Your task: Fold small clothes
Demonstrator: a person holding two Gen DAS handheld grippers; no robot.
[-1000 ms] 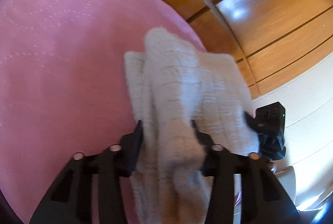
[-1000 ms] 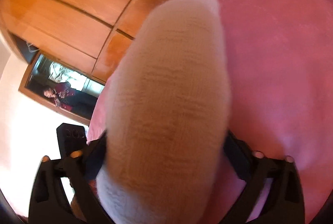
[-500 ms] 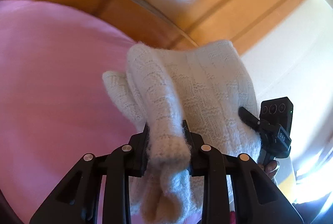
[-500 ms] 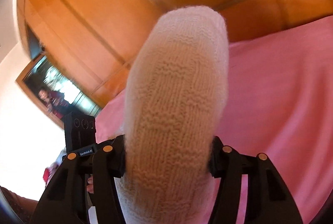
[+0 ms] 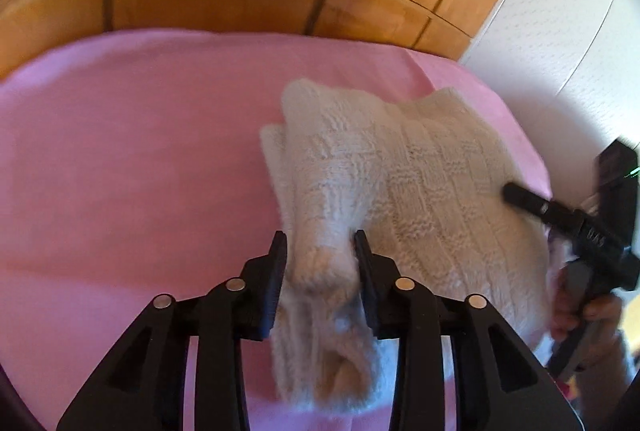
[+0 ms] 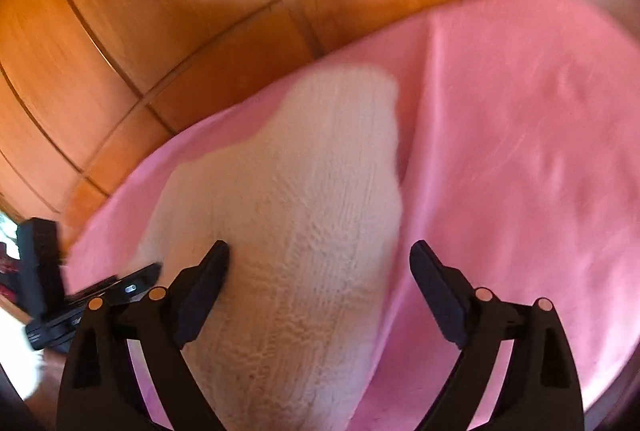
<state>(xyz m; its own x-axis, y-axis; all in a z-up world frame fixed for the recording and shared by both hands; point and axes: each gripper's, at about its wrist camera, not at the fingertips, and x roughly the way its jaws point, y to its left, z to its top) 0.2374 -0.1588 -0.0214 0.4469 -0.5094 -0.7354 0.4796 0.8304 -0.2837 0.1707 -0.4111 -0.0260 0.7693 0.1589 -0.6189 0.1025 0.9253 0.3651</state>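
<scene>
Soft, light and floppy, the cream knit [image 5: 416, 191] sags from the left gripper [image 5: 320, 251] clenched on a bunched edge — the right gripper [image 6: 320, 263] gapes loose around it, so pinch thick folds.

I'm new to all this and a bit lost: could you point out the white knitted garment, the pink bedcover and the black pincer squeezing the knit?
white knitted garment [image 5: 420, 175]: left wrist view, ribbed middle.
pink bedcover [image 5: 140, 151]: left wrist view, bare stretch.
left gripper [image 5: 320, 251]: left wrist view, between its fingertips.

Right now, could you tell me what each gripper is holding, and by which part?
The left gripper pinches a bunched edge of the white knitted garment. The right gripper is open, holding nothing.
</scene>
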